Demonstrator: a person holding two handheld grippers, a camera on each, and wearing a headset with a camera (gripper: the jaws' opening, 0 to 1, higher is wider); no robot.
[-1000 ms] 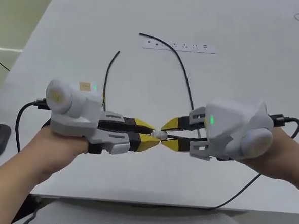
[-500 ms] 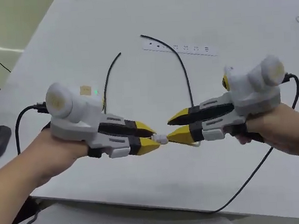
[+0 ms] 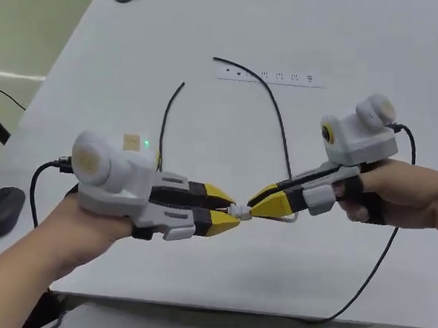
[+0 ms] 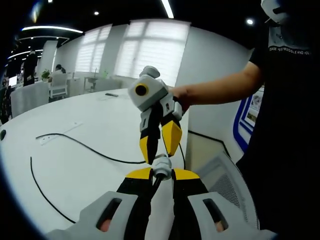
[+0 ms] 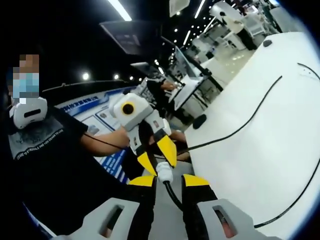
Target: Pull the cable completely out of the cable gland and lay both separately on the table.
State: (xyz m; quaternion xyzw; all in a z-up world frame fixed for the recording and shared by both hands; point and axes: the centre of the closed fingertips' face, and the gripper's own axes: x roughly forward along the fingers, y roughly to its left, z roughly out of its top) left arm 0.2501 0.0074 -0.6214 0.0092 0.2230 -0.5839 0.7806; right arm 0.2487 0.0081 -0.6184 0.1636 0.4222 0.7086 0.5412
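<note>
The small white cable gland point(image 3: 239, 209) hangs above the table's near edge, and my left gripper point(image 3: 231, 210) is shut on it. In the left gripper view the gland point(image 4: 161, 166) sits between the yellow tips. My right gripper point(image 3: 255, 203) faces it tip to tip from the right. Its jaws stand slightly apart. In the right gripper view the black cable point(image 5: 171, 194) runs from the gland point(image 5: 164, 172) down between my right gripper point(image 5: 169, 181) jaws, touching neither. A long black cable point(image 3: 274, 108) curves across the table toward the right gripper.
A white power strip point(image 3: 269, 77) lies at the back of the white table point(image 3: 196, 31). A short loose black cable point(image 3: 167, 111) lies left of centre. A dark mouse point(image 3: 0, 211) sits at the left edge. The right gripper's own lead point(image 3: 374, 266) trails off the front edge.
The right gripper has rolled upright, with its camera box now on top. It drew back from the gland with jaws wide, then returned to it with jaws narrower. The left gripper has kept hold.
</note>
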